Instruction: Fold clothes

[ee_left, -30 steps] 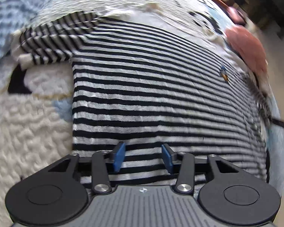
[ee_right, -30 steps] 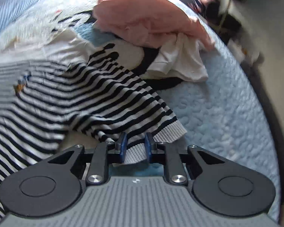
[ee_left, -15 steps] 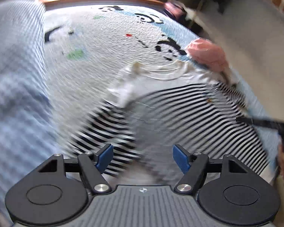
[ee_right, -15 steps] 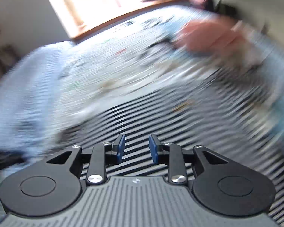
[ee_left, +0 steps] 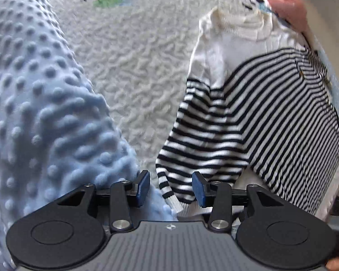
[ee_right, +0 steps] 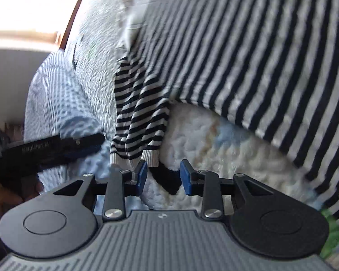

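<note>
Left gripper (ee_left: 171, 190) hangs steeply over the bed with its blue pads partway apart and closing, and the ribbed cuff of the striped sleeve (ee_left: 193, 149) lies between them; neither pad looks to be pressing the knit yet, so I read this as a grab in progress, not a hold. To its left, a pale blue dotted blanket (ee_left: 38, 103) bulges up beside the left pad, close enough that the pad could catch plush along with the cuff. Right of the blanket runs the white quilted bedspread (ee_left: 133, 63), and on it lies the striped sweater (ee_left: 282, 113), spread flat with its white collar towards the far side and the sleeve trailing down towards the gripper. A pink garment (ee_left: 287, 2) sits past the collar, probably waiting its turn.

In the right wrist view the left gripper's black body comes in from the left edge, next to the dotted blanket. The sleeve (ee_right: 140, 113) drops beside it, its cuff ending just above the right gripper (ee_right: 162, 177). That gripper's jaws stand at a narrow gap and are opening, with only bedspread and a dark printed patch between them; the cuff sits just off its left pad. The sweater's body (ee_right: 260, 56) fills the right side.

Both grippers seem to converge on this sleeve, likely to fold it across the body.
</note>
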A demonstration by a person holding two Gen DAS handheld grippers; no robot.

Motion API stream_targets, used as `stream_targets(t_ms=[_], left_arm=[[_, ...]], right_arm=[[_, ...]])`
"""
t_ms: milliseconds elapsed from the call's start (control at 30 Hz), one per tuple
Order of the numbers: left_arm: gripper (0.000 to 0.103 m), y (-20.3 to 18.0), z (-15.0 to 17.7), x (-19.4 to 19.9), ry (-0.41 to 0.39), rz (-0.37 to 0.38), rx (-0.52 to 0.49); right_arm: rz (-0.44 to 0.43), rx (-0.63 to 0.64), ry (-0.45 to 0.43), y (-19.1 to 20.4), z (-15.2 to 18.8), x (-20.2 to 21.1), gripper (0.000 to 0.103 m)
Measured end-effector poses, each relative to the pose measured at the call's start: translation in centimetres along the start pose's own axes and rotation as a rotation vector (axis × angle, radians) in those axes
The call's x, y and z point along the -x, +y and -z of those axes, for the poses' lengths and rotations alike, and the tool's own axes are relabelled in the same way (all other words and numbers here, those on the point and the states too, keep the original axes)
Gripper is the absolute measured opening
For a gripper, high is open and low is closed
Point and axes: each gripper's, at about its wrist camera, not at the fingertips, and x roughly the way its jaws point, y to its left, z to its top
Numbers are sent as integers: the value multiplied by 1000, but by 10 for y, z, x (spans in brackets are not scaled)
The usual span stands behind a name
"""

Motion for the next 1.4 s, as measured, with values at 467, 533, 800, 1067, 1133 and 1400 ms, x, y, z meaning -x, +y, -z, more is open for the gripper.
stream_targets(t_ms=[467,533,800,1067,1133,1400], left_arm=[[49,-4,-7,-33,166,17,-29],[42,4,-4,-31,175,14,-23],[37,11,-2,-25,187,45,-8],[5,19,4,-2,144,43,-2],[4,25,4,16,109,71,51],[4,22,-6,75,-46,238,255]], right_arm=[[-33,-100,21,-2,-10,-28,34],[-37,-111,19,-3,-10,-30,34],[-42,-86,3,2,-8,-37,38],[-9,-97,-10,0,-7,-35,4],[2,-79,-14,6,-6,-29,3],[-114,-245,6,6,-13,-6,3]])
